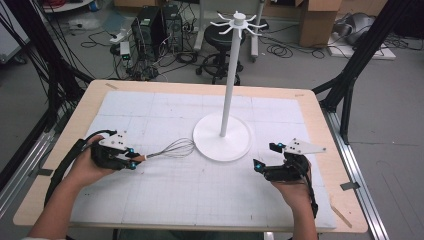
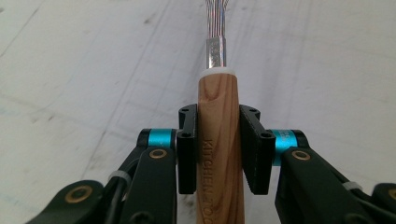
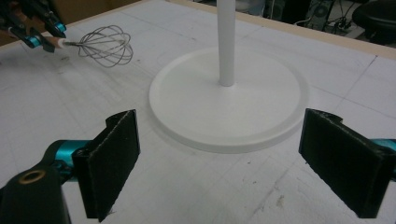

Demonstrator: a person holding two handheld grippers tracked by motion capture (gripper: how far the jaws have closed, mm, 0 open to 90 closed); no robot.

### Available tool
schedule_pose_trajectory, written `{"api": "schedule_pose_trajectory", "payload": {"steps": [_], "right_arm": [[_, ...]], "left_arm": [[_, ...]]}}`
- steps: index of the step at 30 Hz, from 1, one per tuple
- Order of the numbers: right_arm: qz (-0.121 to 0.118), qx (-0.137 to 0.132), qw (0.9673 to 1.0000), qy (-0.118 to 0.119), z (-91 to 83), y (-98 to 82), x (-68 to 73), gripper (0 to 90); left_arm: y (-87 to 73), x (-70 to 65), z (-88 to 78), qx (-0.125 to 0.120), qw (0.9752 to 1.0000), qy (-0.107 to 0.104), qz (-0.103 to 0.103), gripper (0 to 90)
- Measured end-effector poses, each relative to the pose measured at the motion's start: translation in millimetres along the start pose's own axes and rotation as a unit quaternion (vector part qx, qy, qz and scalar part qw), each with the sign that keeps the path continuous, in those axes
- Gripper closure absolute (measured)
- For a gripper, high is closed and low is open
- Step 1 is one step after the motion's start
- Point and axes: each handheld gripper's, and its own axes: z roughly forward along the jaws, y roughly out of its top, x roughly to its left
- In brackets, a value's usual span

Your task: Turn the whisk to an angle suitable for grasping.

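A wire whisk (image 1: 172, 148) with a wooden handle (image 2: 218, 140) is held by my left gripper (image 1: 134, 160), whose jaws are shut on the handle; its wire head points right toward the stand and looks slightly off the mat. In the right gripper view the whisk (image 3: 105, 45) appears at the upper left with the left gripper (image 3: 44, 39). A white stand (image 1: 222, 135) with a round base, tall pole and hook crown (image 1: 239, 21) rises mid-table. My right gripper (image 1: 265, 156) rests open at the right of the base, nothing between its pads (image 3: 114, 158).
A white gridded mat (image 1: 200, 185) covers the wooden table (image 1: 325, 120). Beyond the far edge stand a black stool (image 1: 220, 40), computer towers and cables on the floor. Black frame legs rise at both sides.
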Motion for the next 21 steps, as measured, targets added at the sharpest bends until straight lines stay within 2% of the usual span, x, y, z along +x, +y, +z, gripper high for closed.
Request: {"api": "schedule_pose_trajectory", "payload": {"steps": [1, 3, 4, 8, 13, 14, 15, 21], "right_arm": [[0.0, -0.001, 1.0, 0.0, -0.5, 0.4, 0.3, 11.2], [0.0, -0.001, 1.0, -0.001, -0.9, 1.0, 0.7, 11.1], [-0.001, -0.002, 1.0, 0.0, -1.7, 1.5, 1.0, 11.2], [-0.001, -0.003, 1.0, 0.0, -2.8, 1.4, 0.5, 11.2], [-0.002, -0.007, 1.0, -0.003, -4.9, 2.2, 0.2, 11.2], [-0.002, -0.008, 1.0, -0.002, -5.2, 2.2, -0.1, 11.2], [-0.004, -0.01, 0.9999, -0.003, -5.4, 2.3, -0.6, 11.2], [-0.002, -0.009, 1.0, -0.002, -5.8, 2.3, -0.4, 11.2]], "left_arm": [[6.1, -5.1, 3.4, -0.003, 0.9999, -0.009, 0.009, 70.5], [10.1, -9.1, 6.7, -0.007, 0.9998, -0.015, 0.013, 70.5], [16.1, -13.2, 11.2, -0.008, 0.9994, -0.027, 0.019, 70.5], [26.3, -20.0, 21.0, -0.011, 0.9986, -0.04, 0.032, 70.5], [46.9, -30.7, 46.6, -0.012, 0.9965, -0.063, 0.054, 70.5], [46.9, -30.7, 46.6, -0.012, 0.9965, -0.063, 0.054, 70.5], [53.5, -33.5, 55.0, -0.012, 0.9956, -0.071, 0.059, 70.5], [69.0, -41.4, 74.7, -0.011, 0.9939, -0.084, 0.07, 70.5]]}}
